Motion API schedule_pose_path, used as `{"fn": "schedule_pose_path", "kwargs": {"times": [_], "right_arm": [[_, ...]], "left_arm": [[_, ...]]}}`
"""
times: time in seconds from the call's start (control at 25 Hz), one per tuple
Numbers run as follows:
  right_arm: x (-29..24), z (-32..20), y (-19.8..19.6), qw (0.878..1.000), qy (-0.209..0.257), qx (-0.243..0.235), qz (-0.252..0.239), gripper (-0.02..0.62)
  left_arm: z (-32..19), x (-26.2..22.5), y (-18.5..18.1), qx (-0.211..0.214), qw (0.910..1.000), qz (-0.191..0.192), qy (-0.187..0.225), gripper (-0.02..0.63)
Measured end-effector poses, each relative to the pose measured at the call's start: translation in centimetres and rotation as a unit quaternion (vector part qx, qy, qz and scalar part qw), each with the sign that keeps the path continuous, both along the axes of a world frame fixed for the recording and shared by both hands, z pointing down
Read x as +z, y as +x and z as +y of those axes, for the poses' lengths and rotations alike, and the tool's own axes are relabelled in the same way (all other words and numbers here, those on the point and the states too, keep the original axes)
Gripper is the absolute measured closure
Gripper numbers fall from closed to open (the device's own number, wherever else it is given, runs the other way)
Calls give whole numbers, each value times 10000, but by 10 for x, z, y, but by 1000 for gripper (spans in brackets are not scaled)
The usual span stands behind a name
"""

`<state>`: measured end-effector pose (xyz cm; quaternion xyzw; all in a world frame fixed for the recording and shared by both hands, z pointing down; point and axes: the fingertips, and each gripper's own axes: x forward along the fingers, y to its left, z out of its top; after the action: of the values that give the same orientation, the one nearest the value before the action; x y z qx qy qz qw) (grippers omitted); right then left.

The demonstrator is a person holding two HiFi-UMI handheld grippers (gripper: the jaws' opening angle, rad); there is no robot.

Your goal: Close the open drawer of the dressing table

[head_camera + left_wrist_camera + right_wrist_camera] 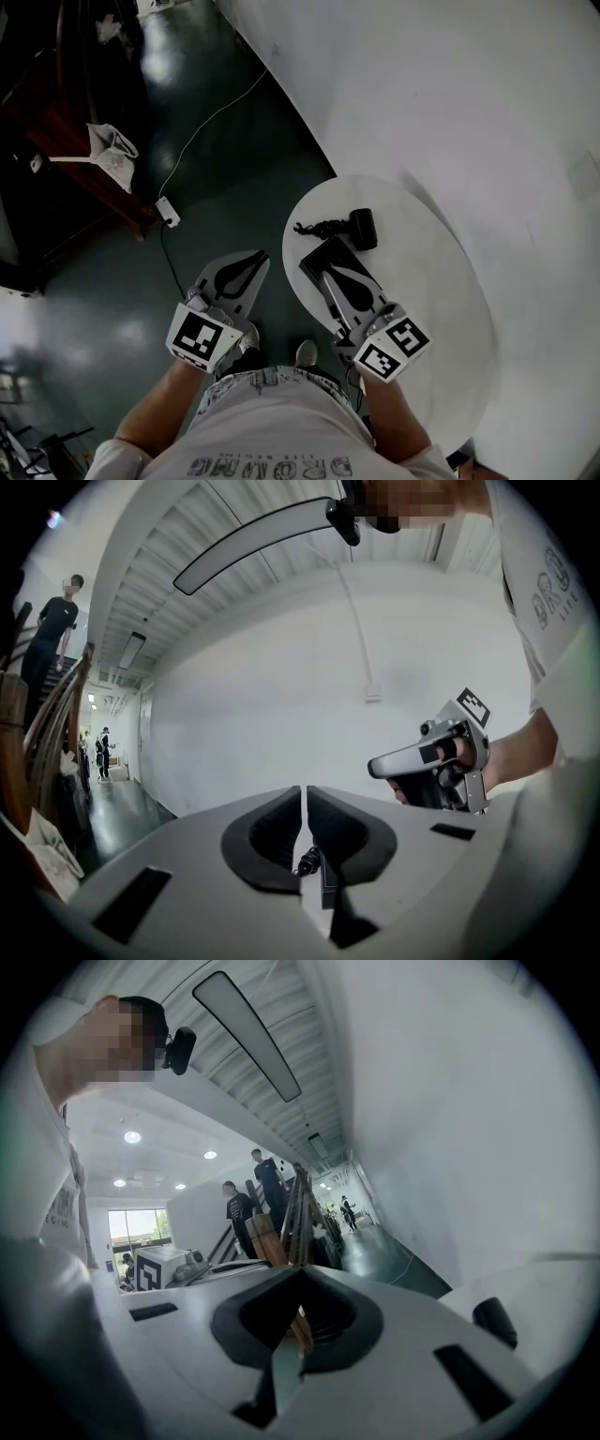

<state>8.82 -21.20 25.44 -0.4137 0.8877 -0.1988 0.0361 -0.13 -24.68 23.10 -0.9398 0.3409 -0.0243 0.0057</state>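
The left gripper (pixel 306 791) and right gripper (pixel 302 1271) are both closed and empty. The right is over the counter's (pixel 441 272) nine o'clock edge. The drawer is unseen. It is probably rigid and free-sliding, so push mid-front.

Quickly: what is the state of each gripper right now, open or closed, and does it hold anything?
Left gripper: closed, holding nothing.
Right gripper: closed, holding nothing.

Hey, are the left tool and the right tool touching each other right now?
Apart. The head view shows dark floor between the left tool and the right tool, which hangs over the white table.
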Motion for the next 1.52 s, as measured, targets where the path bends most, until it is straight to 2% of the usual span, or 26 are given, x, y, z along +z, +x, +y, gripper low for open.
{"fn": "schedule_pose_path", "kwargs": {"times": [1.52], "right_arm": [[3, -11, 11, 9996, -72, -262, -93, 588]], "left_arm": [[-8, 0, 21, 0, 10000, -34, -46, 584]]}}
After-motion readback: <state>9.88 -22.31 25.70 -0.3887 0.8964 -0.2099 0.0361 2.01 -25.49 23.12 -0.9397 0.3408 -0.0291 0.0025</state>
